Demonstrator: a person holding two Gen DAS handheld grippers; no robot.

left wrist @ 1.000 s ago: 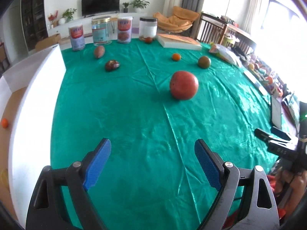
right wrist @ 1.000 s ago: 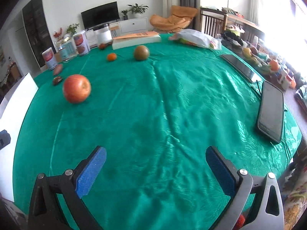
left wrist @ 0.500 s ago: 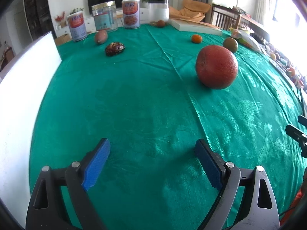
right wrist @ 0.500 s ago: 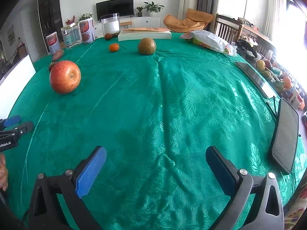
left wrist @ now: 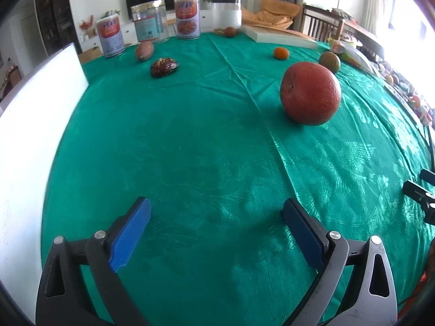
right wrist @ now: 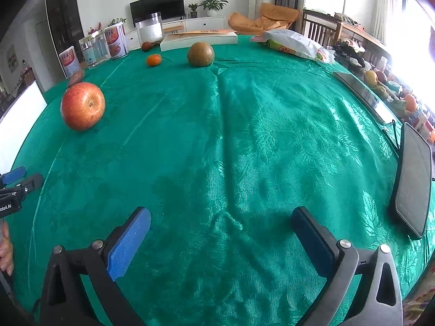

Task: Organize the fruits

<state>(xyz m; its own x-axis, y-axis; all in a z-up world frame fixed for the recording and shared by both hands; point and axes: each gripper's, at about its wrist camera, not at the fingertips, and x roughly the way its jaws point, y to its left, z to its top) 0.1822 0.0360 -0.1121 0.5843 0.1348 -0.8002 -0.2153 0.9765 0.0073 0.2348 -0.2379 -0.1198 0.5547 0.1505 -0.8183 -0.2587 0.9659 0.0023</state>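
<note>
A: Fruits first, then: what do the fingers have to do with them?

B: Nothing. The left gripper (left wrist: 216,224) has its blue pads wide apart, the jaws having just been opening, with only green tablecloth (left wrist: 190,141) between them. The right gripper (right wrist: 221,229) is spread wide too, over bare cloth.

A: So where is the fruit?

B: Take the red apple (left wrist: 310,93) as the mark. It sits on the cloth ahead and to the right of the left gripper, well apart from its pads (in the right wrist view it shows far to the left (right wrist: 83,106)). Beyond it lies a green-brown round fruit (left wrist: 329,62), and left of that a small orange (left wrist: 281,53). Far to the apple's left are a dark patterned oval thing (left wrist: 164,67) and a brownish oval one (left wrist: 144,50).

A: Anything else?

B: Behind all that, tins and jars (left wrist: 187,17) stand at the far edge. A white board (left wrist: 30,125) stands well left of the apple; a dark tablet (right wrist: 413,184) lies far right.
</note>
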